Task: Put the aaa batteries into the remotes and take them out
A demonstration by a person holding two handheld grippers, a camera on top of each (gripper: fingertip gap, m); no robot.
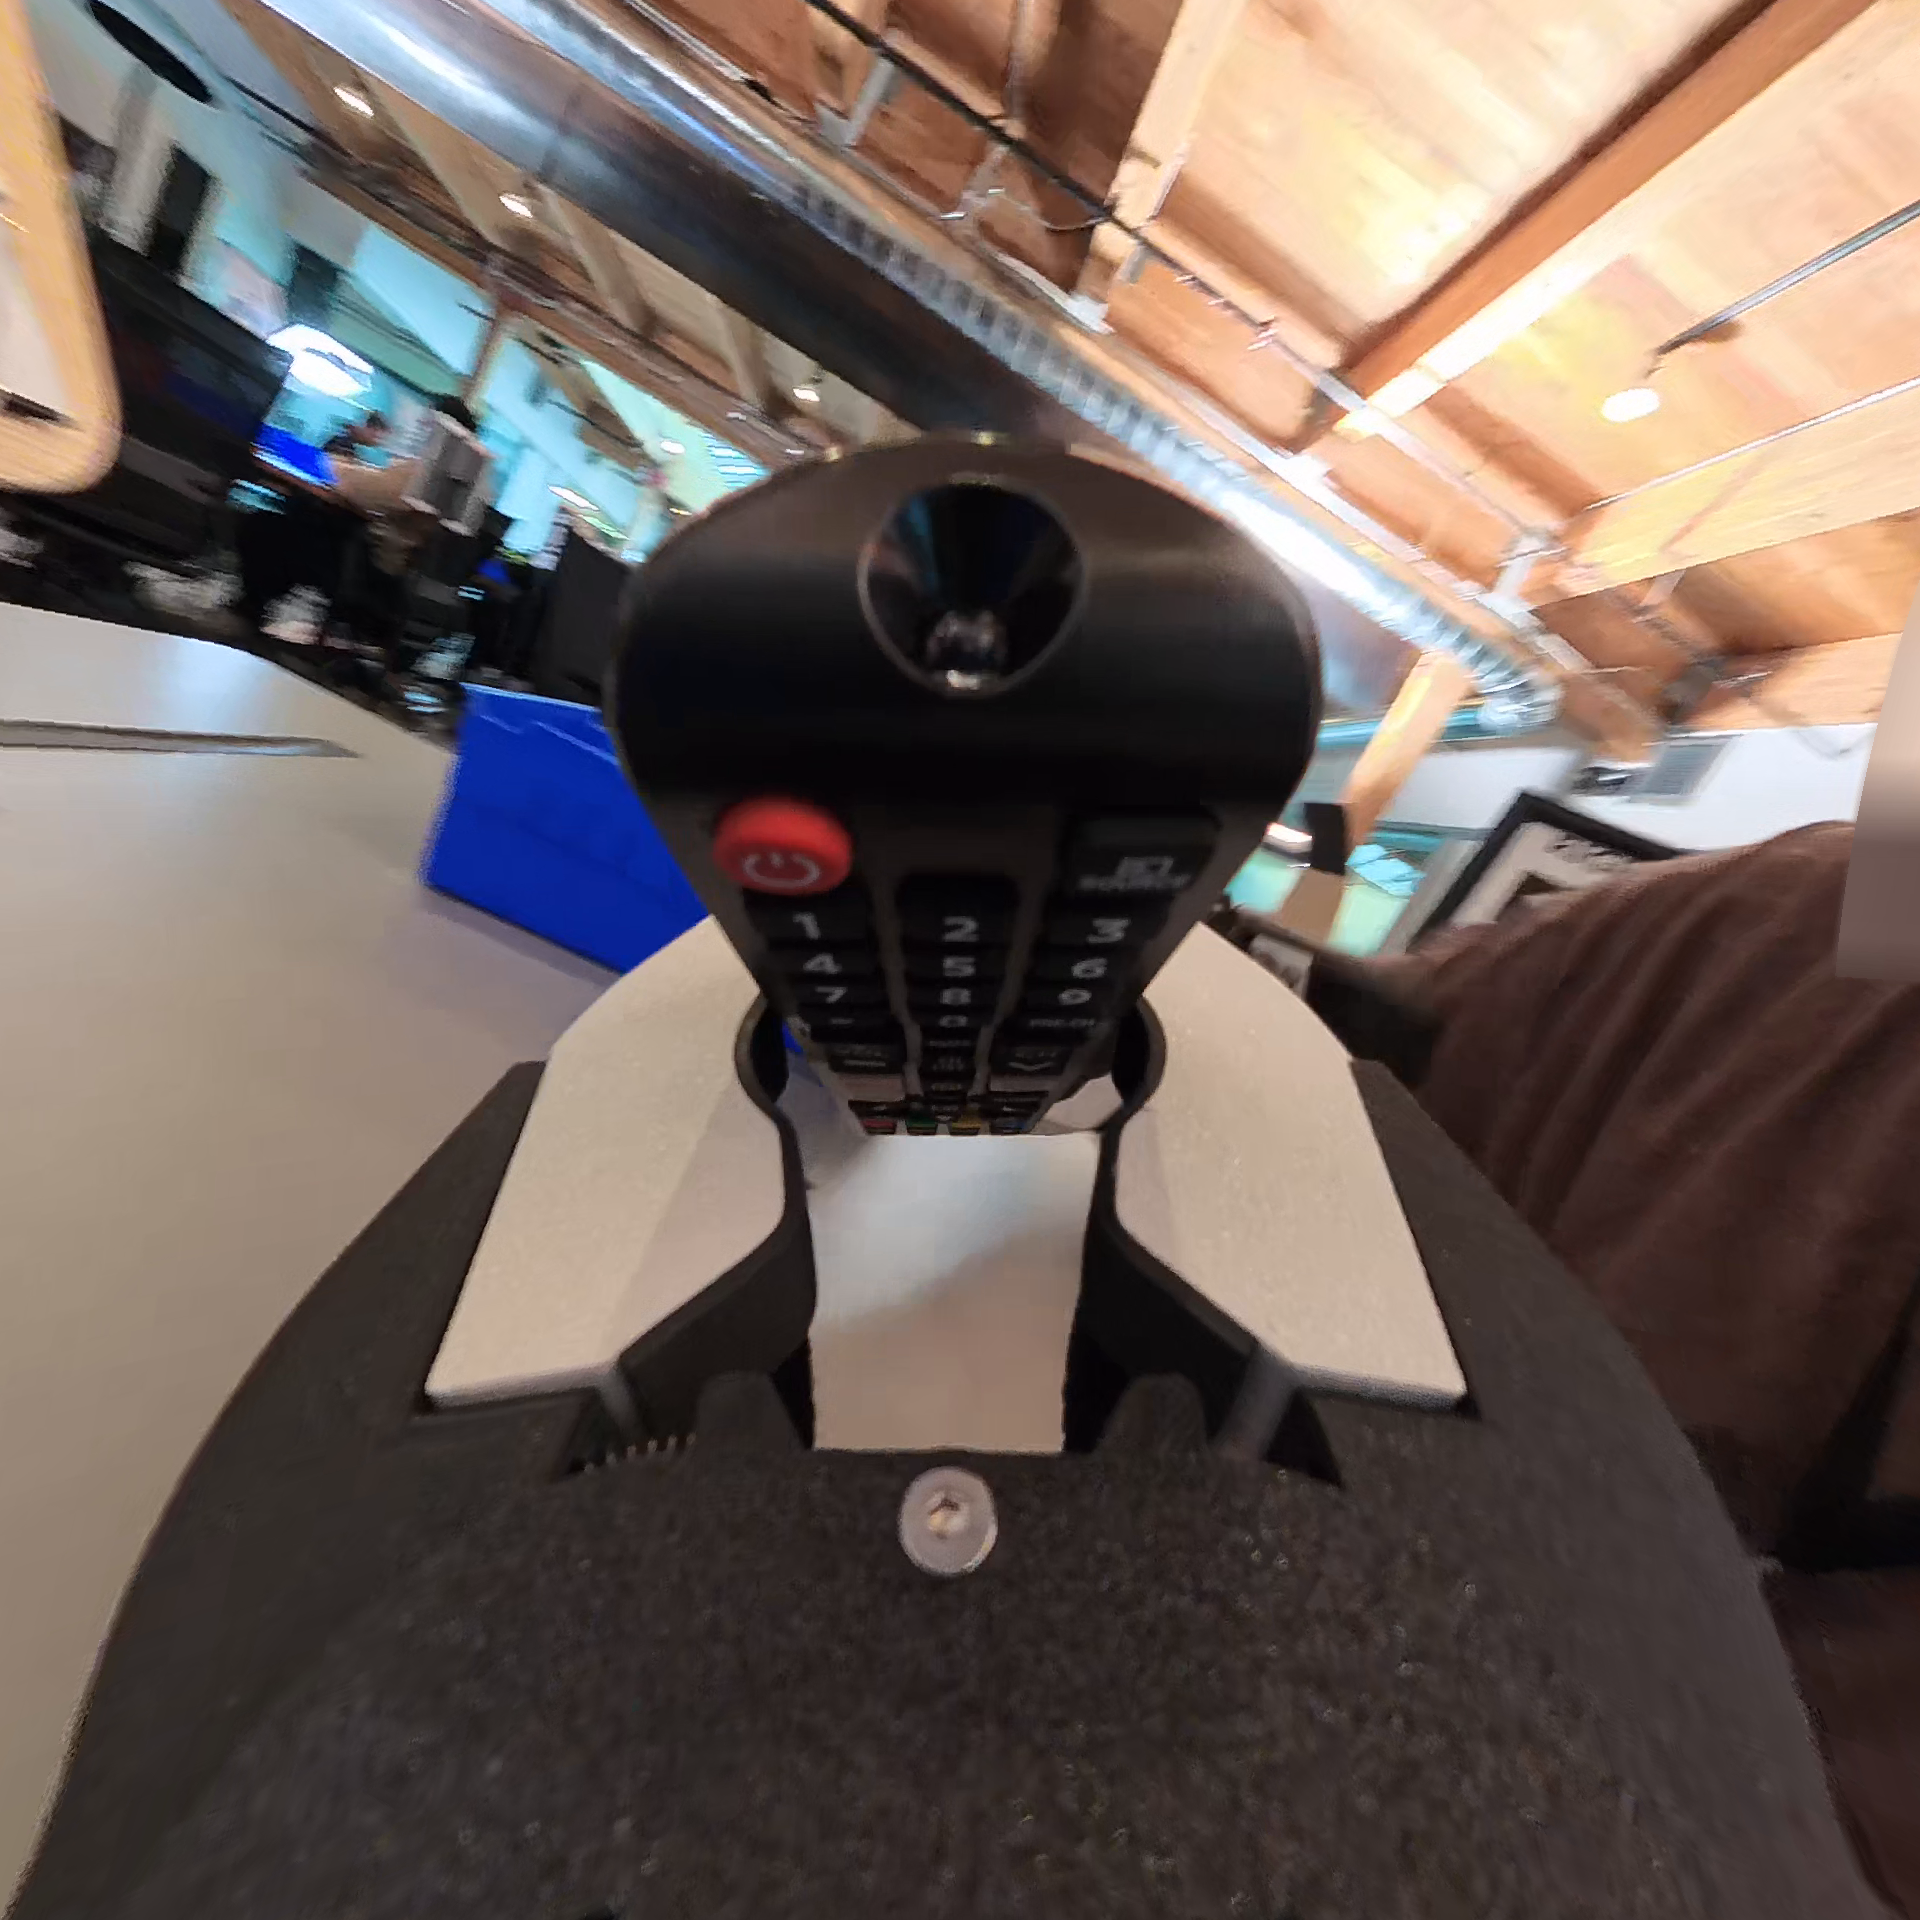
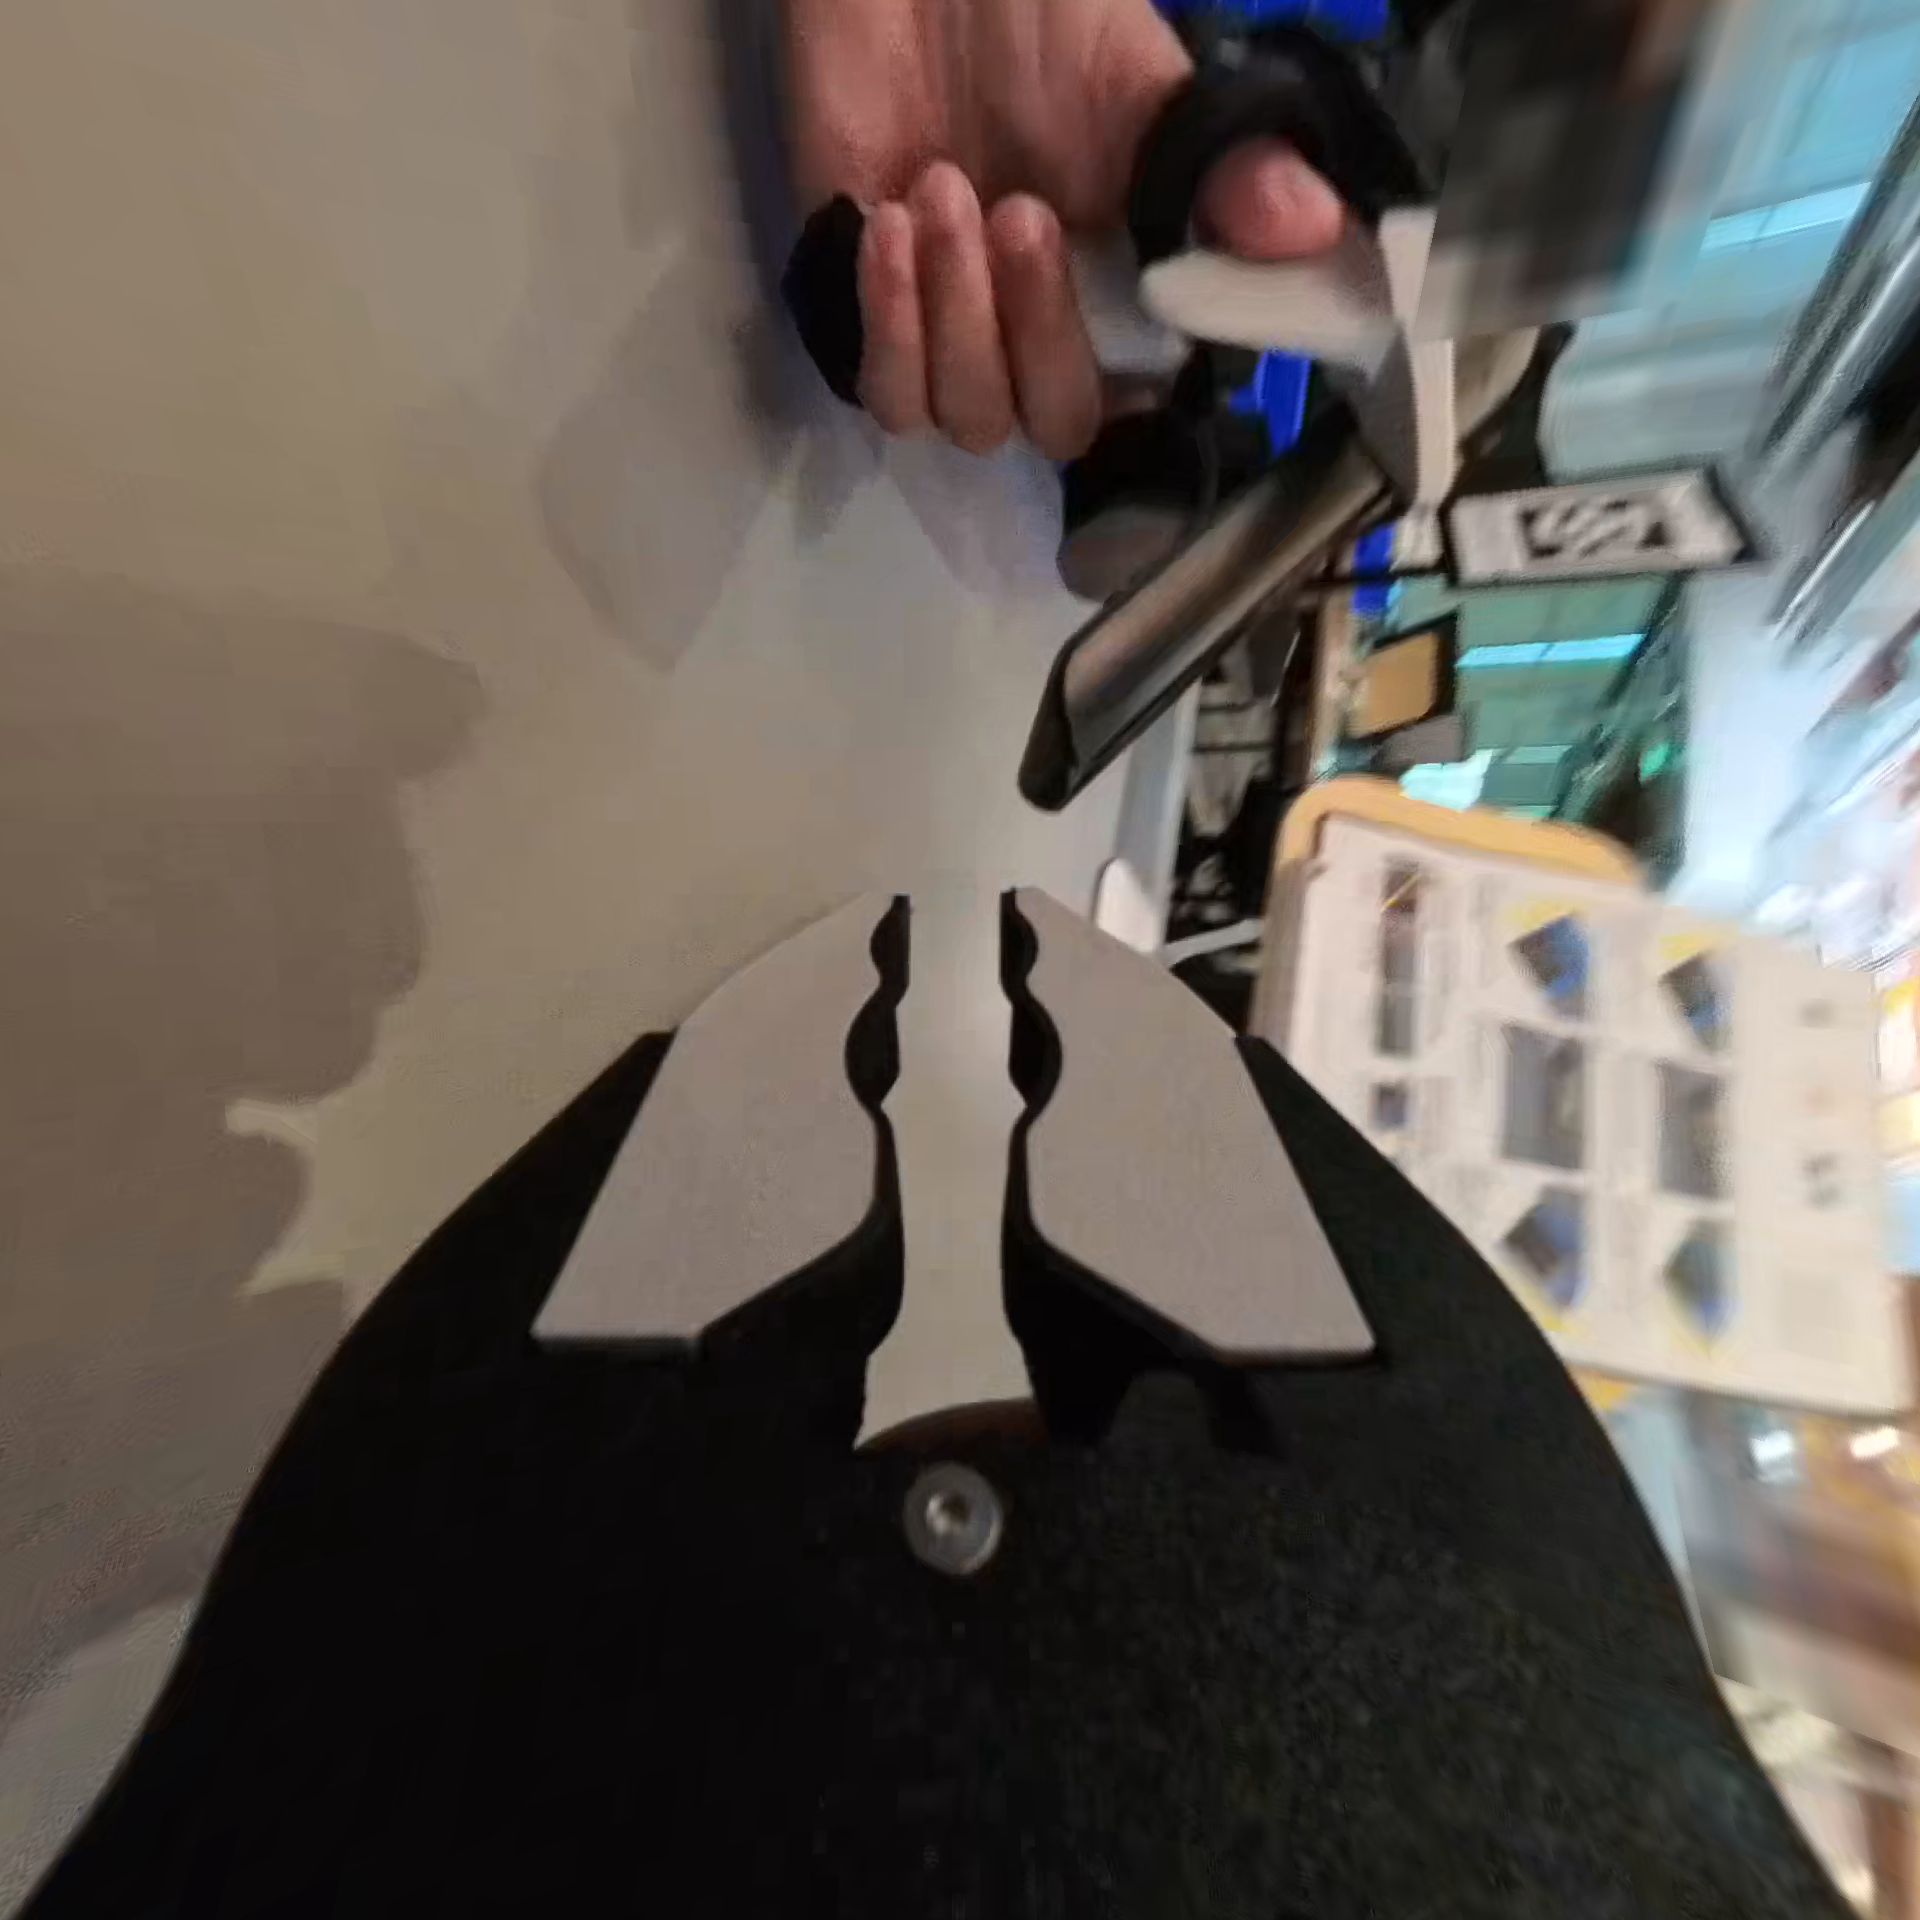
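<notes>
Between your left gripper's (image 1: pixel 951 1049) fingers the black remote (image 1: pixel 961 748) is clamped, long axis pointing away, buttons up, lifted above the white table (image 1: pixel 208 935). Your right gripper (image 2: pixel 956 914), narrow and empty, has the remote up-right.

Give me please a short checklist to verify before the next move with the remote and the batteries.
1. Left gripper holds the remote: ok, both fingers clamp its lower end.
2. Button side faces the left wrist camera: ok, the red power button shows.
3. Right gripper free to work: ok, narrow gap, nothing between the fingers.
4. Battery cover open or closed: cannot tell; the right wrist view shows the remote only blurred and edge-on.
5. Batteries located: not ok, none visible in either view.
6. Right gripper apart from the remote: ok, a gap shows between them.
</notes>
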